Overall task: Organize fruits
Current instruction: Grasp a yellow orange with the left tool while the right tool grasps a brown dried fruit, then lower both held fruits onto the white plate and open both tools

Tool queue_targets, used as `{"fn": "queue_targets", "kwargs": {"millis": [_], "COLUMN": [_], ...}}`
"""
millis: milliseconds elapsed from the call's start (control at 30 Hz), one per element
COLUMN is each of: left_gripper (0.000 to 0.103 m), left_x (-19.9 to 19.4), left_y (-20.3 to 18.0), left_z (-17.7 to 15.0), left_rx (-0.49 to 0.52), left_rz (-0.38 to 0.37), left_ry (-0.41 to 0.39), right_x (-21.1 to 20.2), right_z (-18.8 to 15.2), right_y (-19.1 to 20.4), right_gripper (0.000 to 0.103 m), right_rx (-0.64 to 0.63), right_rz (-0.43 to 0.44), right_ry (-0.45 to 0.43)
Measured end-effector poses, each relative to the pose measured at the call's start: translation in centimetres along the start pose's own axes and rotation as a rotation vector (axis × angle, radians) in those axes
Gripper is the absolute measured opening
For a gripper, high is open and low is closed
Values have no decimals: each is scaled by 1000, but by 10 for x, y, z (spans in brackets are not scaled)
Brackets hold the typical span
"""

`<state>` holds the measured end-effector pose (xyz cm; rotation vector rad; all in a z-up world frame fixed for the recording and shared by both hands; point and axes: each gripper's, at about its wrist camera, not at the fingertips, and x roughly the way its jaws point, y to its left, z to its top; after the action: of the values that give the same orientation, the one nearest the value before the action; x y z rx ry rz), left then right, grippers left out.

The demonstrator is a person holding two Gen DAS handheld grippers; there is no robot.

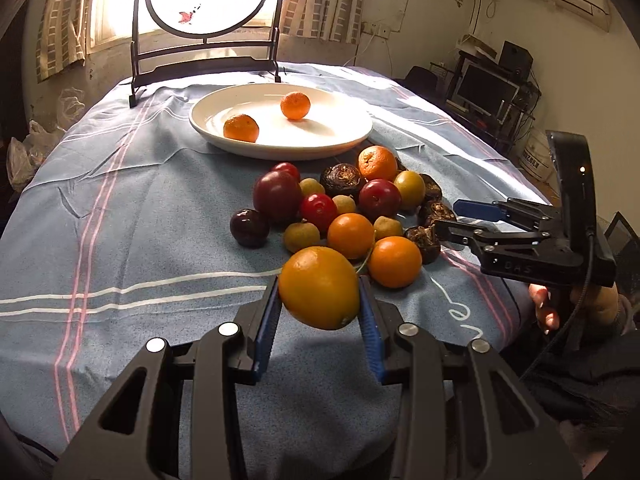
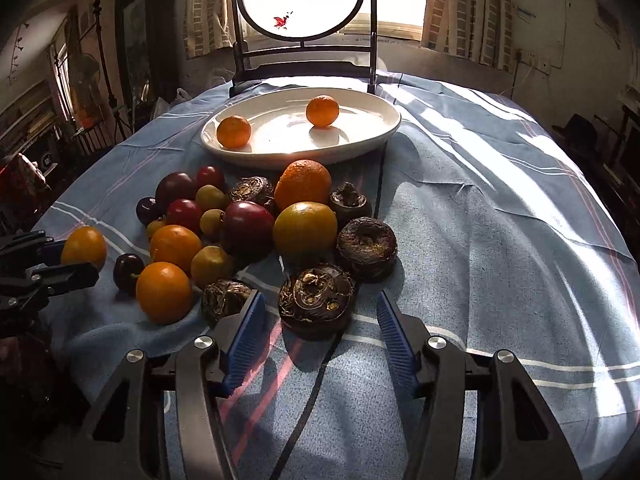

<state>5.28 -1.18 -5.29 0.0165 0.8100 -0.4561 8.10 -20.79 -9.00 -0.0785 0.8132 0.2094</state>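
My left gripper (image 1: pixel 319 282) is shut on a yellow-orange citrus fruit (image 1: pixel 319 288), which hangs a little above the cloth; the right wrist view shows the same fruit (image 2: pixel 84 246) at its far left. A mixed pile (image 1: pixel 344 208) of oranges, red plums, small yellow-green fruits and dark water chestnuts lies in front of a white plate (image 1: pixel 280 148). Two mandarins (image 1: pixel 295 105) (image 1: pixel 241 128) rest on the plate. My right gripper (image 2: pixel 320 295) stands open around a dark water chestnut (image 2: pixel 317 300), its blue pads clear of it on both sides. It shows in the left wrist view as the right gripper (image 1: pixel 448 216) at the pile's right edge.
A blue striped cloth (image 2: pixel 500 220) covers the table. A round painted screen on a black stand (image 2: pixel 304 0) stands behind the plate (image 2: pixel 300 158). A hand (image 1: pixel 576 304) holds the right gripper's handle. Bare cloth lies left of the pile and to its right.
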Motion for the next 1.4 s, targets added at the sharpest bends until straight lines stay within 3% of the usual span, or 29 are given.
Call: {"fn": "queue_targets", "kwargs": {"millis": [67,167,500,733,867,1033,1100,1133,1200,1400], "left_gripper": [36,37,37,37,37,38,42,51,56,67], "left_x": [-1,-2,-10,14,50,110,127,132,127,62], "left_y": [1,2,7,24,18,26,27,30,36,18], "left_z": [-1,-2,5,58,100,144,154,157,159,123], "left_rx": [-4,-6,-23,-61,-45,-96,-95,-109,-148,-42], "left_rz": [3,2,5,-34,-46,-45,-19,-11,-19,-7], "left_ry": [-1,1,-44,-36,-10,70,94,105,91,-22], "right_x": [10,10,-31,-39,-13,45,62,66,62,15], "right_z": [3,5,4,52,95,141,152,154,152,115], "right_y": [0,2,-30,-50,-48,-45,-43,-44,-44,-32], "right_gripper": [52,42,42,42,42,42,43,44,54,54], "right_rx": [15,18,124,143,132,141,145,148,180,113], "right_rz": [8,7,50,105,154,179,180,166,174,174], "right_ry": [44,31,-104,-145,-127,-46,-33,-32,-56,-122]}}
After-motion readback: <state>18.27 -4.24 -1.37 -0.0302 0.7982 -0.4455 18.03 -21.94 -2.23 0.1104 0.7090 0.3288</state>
